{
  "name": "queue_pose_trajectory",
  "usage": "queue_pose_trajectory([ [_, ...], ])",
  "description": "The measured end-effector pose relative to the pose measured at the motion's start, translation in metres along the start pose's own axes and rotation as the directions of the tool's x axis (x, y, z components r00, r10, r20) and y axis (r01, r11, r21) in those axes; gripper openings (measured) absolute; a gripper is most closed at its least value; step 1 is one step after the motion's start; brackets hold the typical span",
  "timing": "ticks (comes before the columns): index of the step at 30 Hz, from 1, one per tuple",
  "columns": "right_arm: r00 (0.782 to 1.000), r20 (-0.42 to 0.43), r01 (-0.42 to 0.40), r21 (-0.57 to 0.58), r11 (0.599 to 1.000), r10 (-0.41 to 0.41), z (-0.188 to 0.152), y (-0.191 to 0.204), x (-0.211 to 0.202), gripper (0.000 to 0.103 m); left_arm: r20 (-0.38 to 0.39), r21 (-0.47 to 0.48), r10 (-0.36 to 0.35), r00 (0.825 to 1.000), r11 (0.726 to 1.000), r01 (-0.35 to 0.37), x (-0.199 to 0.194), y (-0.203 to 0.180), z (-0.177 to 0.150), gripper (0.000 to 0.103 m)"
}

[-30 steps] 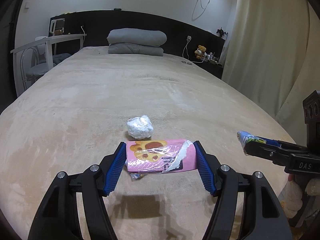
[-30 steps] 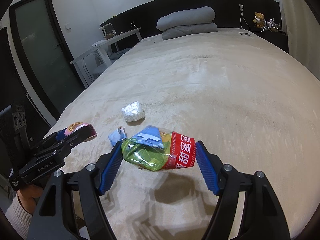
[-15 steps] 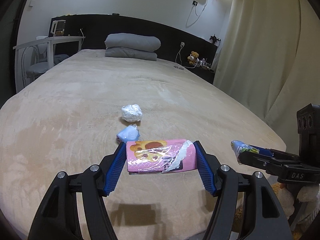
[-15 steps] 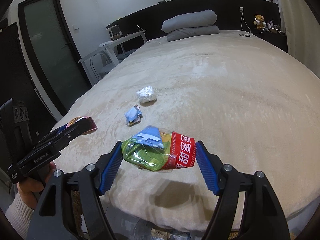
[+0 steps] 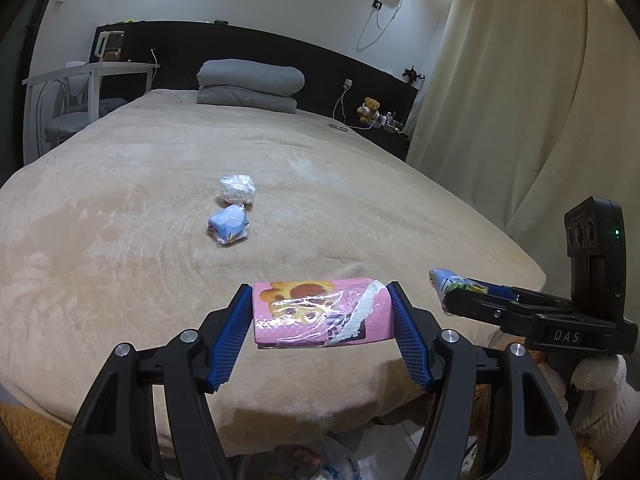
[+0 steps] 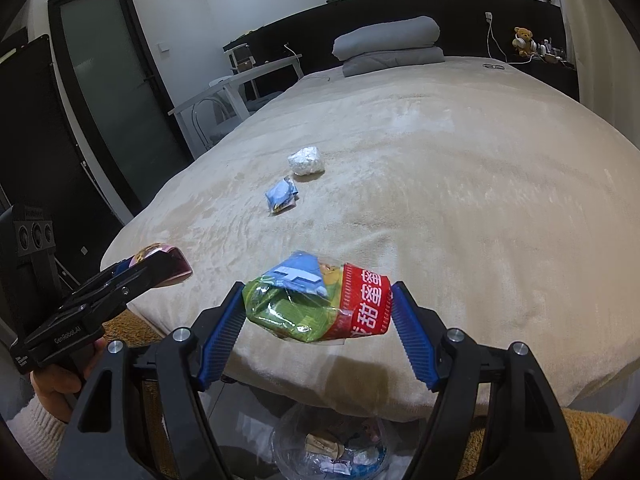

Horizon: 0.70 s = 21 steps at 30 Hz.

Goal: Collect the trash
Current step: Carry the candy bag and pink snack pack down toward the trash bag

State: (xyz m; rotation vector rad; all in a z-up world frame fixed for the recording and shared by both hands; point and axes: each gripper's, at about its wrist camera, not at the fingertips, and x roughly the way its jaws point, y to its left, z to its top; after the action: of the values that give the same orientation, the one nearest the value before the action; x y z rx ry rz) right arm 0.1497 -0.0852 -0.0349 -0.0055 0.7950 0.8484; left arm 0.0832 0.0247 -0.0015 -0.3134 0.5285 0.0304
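Left tool [image 5: 322, 314]: clamped on pink wrapper [image 5: 322, 314]. Right tool [image 6: 318, 306]: clamped on green-red packet [image 6: 318, 306]. Ahead on bed [image 6: 460, 184]: blue wrapper [image 5: 229, 225], white wad [image 5: 237, 189].

On the bed [image 6: 460, 168], the small packet [image 6: 282, 196] lies just nearer than the crumpled wad [image 6: 306, 160]; folded bedding [image 6: 390, 44] sits far, the bin [image 6: 332, 444] below the near edge

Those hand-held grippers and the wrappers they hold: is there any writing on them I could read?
"DAS": on the right hand-held gripper.
"GenRobot.AI": on the left hand-held gripper; smaller print below it is too small to read.
"甜蜜": white on the red band of the green snack bag; the rest is cut off.
Pink wrapper: nothing legible.
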Motion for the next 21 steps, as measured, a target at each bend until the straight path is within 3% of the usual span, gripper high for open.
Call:
queue_pose_trajectory([
  [11, 0.997, -0.064, -0.045, -0.021, 0.999, 0.044, -0.034, -0.004, -0.011, 0.072, -0.083, -0.013, -0.045, 0.996, 0.999, 0.044, 0.0, -0.015, -0.034, 0.065],
  [21, 0.986, -0.126, -0.107, 0.007, 0.994, 0.107, -0.059, -0.005, -0.015, 0.072, -0.189, -0.016, -0.062, 0.98, 0.998, 0.059, 0.01, -0.026, -0.066, 0.065],
])
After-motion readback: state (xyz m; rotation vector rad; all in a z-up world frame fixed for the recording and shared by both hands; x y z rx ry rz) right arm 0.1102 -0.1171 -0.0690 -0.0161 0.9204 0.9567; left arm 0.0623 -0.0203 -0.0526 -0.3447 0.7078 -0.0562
